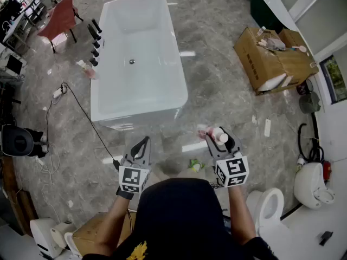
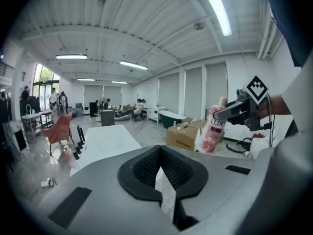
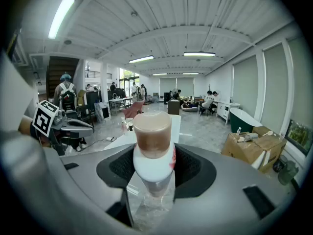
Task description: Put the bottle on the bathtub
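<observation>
The white bathtub [image 1: 138,58] stands on the marble floor ahead of me. My right gripper [image 1: 221,141] is shut on a pink and white bottle [image 1: 217,134], held in the air short of the tub's near right corner. In the right gripper view the bottle [image 3: 152,146] fills the space between the jaws, cap end facing the camera. My left gripper [image 1: 142,148] hovers beside it to the left, shut and empty; its pads [image 2: 146,168] meet. The left gripper view shows the bottle [image 2: 211,131] in the right gripper [image 2: 234,112], and the tub [image 2: 105,138] beyond.
Several dark bottles [image 1: 95,42] line the tub's left rim, with a pink one [image 1: 87,69] near them. An open cardboard box [image 1: 274,58] sits at the right, a toilet [image 1: 268,207] at the lower right, a red chair [image 1: 59,18] at the far left. A black cable [image 1: 81,110] crosses the floor.
</observation>
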A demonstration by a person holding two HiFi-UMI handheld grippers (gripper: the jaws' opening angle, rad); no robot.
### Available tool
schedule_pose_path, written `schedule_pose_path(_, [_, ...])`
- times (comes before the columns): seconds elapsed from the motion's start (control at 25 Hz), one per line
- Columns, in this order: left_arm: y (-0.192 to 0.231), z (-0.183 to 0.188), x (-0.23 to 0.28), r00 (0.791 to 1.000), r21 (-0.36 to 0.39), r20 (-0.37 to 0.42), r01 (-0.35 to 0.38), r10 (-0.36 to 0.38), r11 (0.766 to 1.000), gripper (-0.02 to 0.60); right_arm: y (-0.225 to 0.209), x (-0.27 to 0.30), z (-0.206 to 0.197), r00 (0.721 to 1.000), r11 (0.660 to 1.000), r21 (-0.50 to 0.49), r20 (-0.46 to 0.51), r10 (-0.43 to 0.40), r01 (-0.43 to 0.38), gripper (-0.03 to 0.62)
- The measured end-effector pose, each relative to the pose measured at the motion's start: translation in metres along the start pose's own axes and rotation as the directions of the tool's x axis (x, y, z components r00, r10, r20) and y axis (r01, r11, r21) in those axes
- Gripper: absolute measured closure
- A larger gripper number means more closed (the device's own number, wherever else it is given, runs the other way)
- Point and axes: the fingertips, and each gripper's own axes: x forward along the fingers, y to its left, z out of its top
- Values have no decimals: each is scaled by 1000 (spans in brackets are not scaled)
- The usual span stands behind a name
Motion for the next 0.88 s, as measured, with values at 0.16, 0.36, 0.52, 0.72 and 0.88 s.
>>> schedule_pose_path(0.16, [-72, 38, 36, 999, 2, 19, -38, 38, 999, 565, -75, -48, -25, 1000, 999, 41, -27, -9, 10, 381])
schedule_pose_path(0.36, [-142, 79, 87, 996, -84, 28, -85, 88, 993, 565, -143, -103, -41, 998, 993, 100, -18, -61, 62, 381])
schedule_pose_path(0.52, [-212, 107, 133, 999, 18, 38, 36, -37, 999, 565, -182, -119, -44, 997, 984, 162, -2, -76, 75, 381])
schedule_pose_path(0.72, [-256, 104, 165, 992, 71, -15, 130, -129, 989, 565, -211, -122, -46, 996, 976, 198, 5, -92, 89, 381])
schedule_pose_path(0.88, [-244, 113, 211, 994, 51, -7, 107, -107, 993, 565, -245, -103, -41, 996, 974, 206, -7, -94, 94, 381])
